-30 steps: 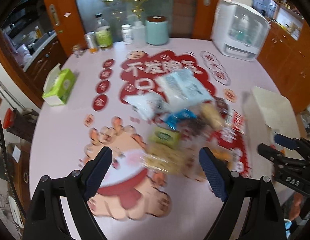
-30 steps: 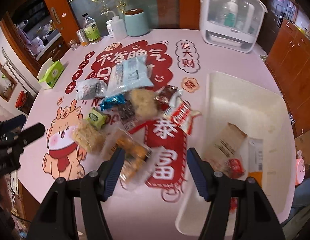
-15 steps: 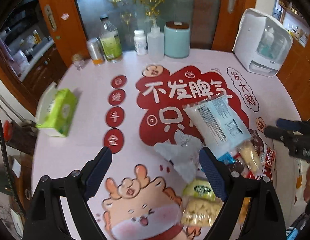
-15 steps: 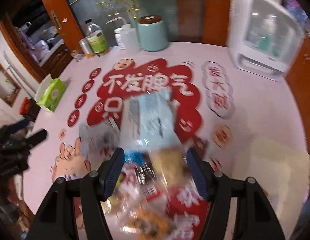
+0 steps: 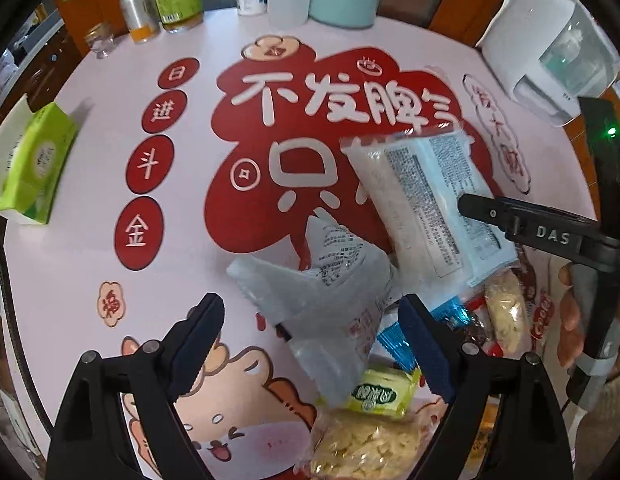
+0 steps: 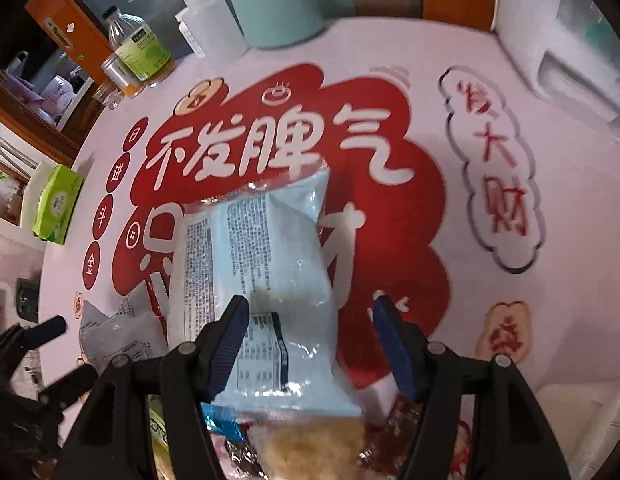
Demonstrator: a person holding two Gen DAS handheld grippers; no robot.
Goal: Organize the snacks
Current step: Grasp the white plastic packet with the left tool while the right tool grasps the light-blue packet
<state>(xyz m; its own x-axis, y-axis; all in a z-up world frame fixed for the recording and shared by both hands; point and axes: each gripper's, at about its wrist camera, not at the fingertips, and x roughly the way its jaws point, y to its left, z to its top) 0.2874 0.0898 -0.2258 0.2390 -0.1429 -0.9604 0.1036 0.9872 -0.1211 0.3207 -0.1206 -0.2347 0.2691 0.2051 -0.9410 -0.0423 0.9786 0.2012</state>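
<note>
Both grippers over snack pile, jaws spread, nothing pinched. Right gripper [image 6: 307,340] straddles pale blue packet [image 6: 265,272] at pile's far end; left gripper [image 5: 310,344] straddles clear grey packet [image 5: 322,300]. Lower squarely, close across each packet's middle, avoid snagging neighbours.

I count two grippers of mine: the left gripper [image 5: 312,342] and the right gripper [image 6: 310,346]. Below me lie one pale blue packet [image 6: 265,264], one grey packet [image 5: 330,280], one small green packet [image 5: 380,394], two clear bags of pale crumbly snack [image 5: 362,444] and one blue foil wrapper [image 5: 398,344]. At the table's far edge stand one teal canister [image 6: 269,0], one white squeeze bottle [image 6: 209,24], one green tissue box [image 5: 33,164] and one white appliance [image 5: 550,48].
</note>
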